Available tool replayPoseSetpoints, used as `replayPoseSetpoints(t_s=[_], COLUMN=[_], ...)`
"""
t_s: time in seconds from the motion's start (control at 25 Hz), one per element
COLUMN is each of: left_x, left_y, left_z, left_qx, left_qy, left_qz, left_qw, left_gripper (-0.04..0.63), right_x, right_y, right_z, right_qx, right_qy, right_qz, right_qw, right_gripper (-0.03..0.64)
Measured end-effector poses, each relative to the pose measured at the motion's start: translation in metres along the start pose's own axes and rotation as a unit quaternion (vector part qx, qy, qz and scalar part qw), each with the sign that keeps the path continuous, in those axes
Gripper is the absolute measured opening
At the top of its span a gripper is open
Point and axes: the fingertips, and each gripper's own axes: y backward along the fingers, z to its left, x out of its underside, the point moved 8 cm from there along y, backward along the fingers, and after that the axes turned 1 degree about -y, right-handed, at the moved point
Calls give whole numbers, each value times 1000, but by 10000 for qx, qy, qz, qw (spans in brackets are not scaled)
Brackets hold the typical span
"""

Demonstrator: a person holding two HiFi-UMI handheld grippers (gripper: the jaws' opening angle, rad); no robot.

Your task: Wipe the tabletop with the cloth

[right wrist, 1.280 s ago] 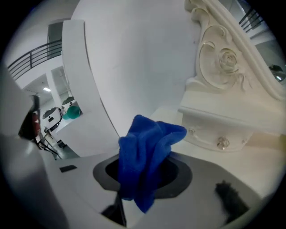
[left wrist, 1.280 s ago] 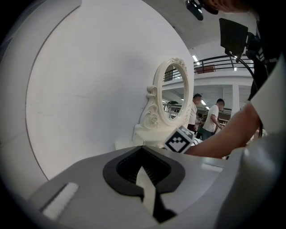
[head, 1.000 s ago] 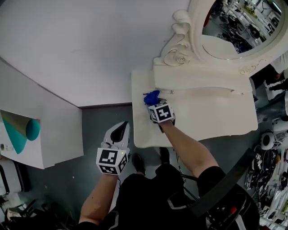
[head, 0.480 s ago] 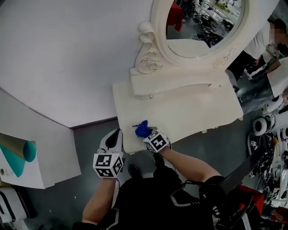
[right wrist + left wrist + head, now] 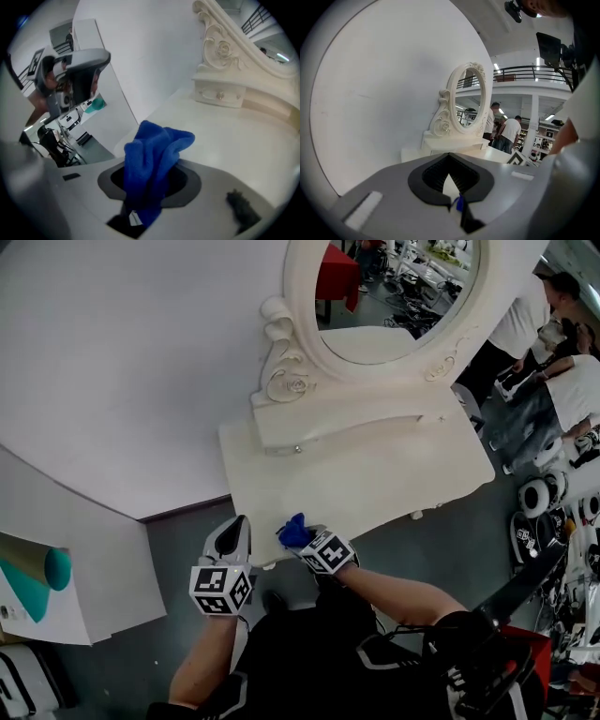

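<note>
Our right gripper [image 5: 302, 538] is clamped on a blue cloth [image 5: 294, 532], its jaws closed around the lower folds. The cloth is a deep, bright blue with a soft, fluffy pile. It is bunched into thick folds that stand up above the jaws, and the right gripper view shows a small white tag at its lower end. The bunch sits at the front left edge of the tabletop [image 5: 375, 479]; we cannot tell whether it presses on the surface.

Our left gripper [image 5: 233, 532] has its jaws together with nothing between them. It is held off the table, just beside the front left corner, above the grey floor [image 5: 178, 531].

The tabletop is cream-coloured and bare, with a wavy front edge. At its back stands one oval mirror [image 5: 394, 287] in a carved cream frame with scrolls and a rose. Under the mirror is a low drawer unit [image 5: 337, 423] with small knobs.

We count one cloth, two grippers, one table and one mirror. A plain white wall [image 5: 122, 362] rises behind the table. To the left stands a white panel [image 5: 89, 559] with a teal shape on it.
</note>
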Motion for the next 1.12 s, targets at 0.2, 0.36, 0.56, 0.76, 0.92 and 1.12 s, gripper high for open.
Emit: replayPoseSetpoints(t_s=[0.2, 0.36, 0.56, 0.76, 0.92, 1.12], left_x=[-6, -14, -10, -10, -13, -15], left_y=[-8, -22, -32, -33, -39, -44], left_z=[-1, -1, 2, 0, -5, -13], left_qx=[-89, -146, -109, -106, 26, 188], left_qy=[-75, -155, -126, -45, -68, -212], left_qz=[23, -22, 51, 85, 35, 74], left_qw=[9999, 9998, 9998, 9999, 10000, 9996], left_gripper=[6, 6, 6, 6, 8, 8], right_x=[-73, -113, -114, -84, -49, -6], right_y=[-13, -35, -57, -44, -30, -6], right_z=[-74, -117, -134, -107, -86, -53], right_qx=[661, 943, 1047, 897, 772, 671], right_qy=[-78, -139, -184, 67, -27, -215], right_qz=[-617, -660, -484, -322, -247, -295], right_qw=[9959, 9933, 9932, 9954, 9967, 9971], right_gripper=[144, 145, 145, 146, 145, 144])
